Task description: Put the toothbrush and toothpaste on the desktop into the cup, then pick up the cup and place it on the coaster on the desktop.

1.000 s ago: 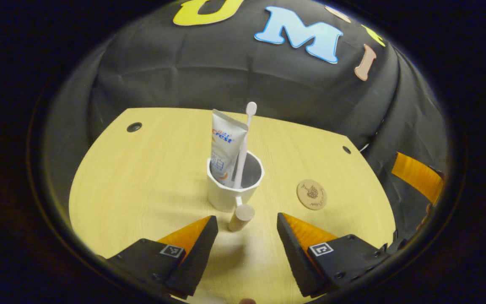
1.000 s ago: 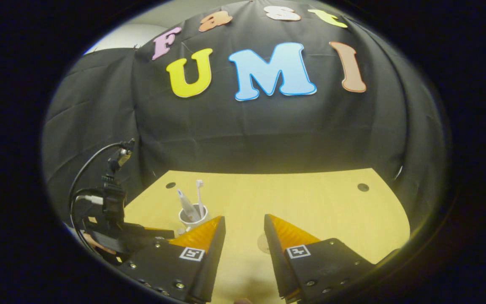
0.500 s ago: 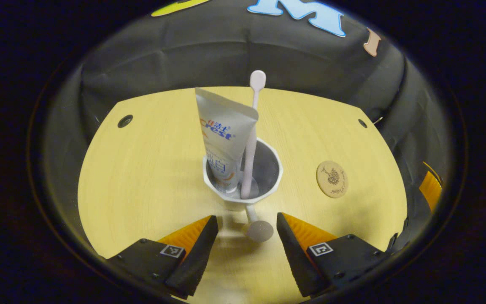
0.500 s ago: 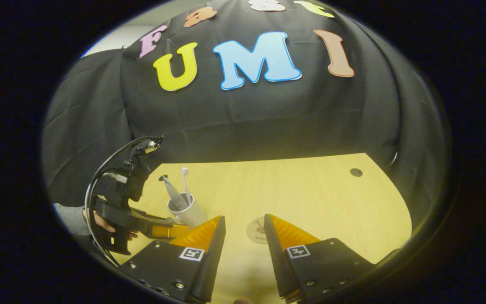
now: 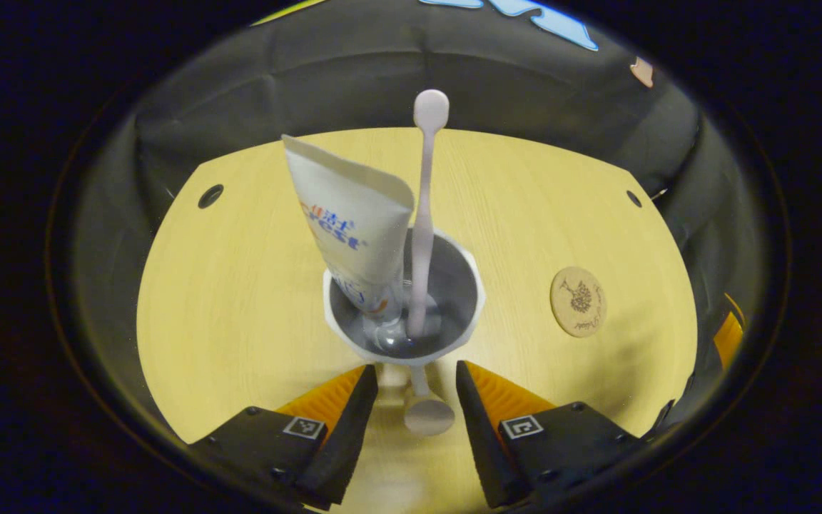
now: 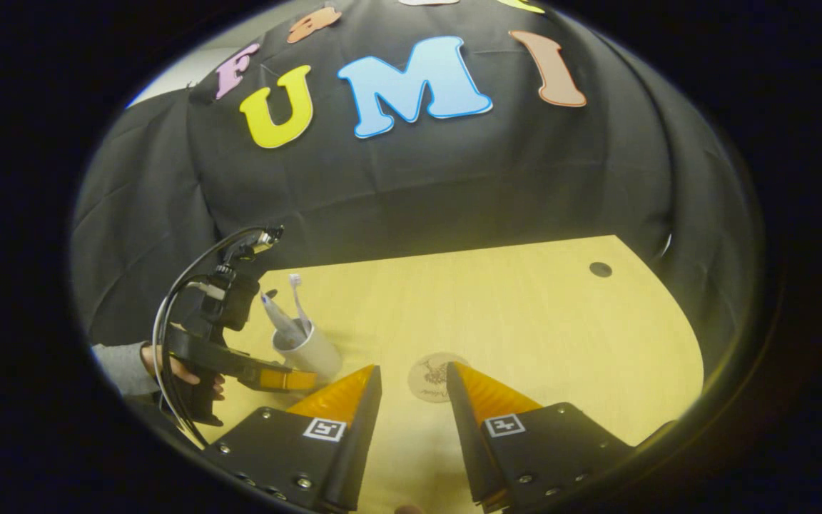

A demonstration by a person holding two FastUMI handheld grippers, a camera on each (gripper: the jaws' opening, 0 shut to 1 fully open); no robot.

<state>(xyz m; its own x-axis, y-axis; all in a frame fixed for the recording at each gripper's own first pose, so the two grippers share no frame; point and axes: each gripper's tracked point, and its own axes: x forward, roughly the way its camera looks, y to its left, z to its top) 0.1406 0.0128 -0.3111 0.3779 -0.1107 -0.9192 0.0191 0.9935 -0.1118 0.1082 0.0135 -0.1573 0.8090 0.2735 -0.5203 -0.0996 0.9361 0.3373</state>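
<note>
Left gripper (image 5: pixel 411 385) open, straddling the handle (image 5: pixel 425 410) of the cup (image 5: pixel 405 303); toothbrush (image 5: pixel 424 214) and toothpaste (image 5: pixel 354 221) upright inside. Coaster (image 5: pixel 579 301) to its right on tabletop (image 5: pixel 240 285). Right gripper (image 6: pixel 411 400) open, empty.

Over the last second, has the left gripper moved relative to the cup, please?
Yes. The left gripper has closed in on the cup, its fingers now flanking the cup's handle.
</note>
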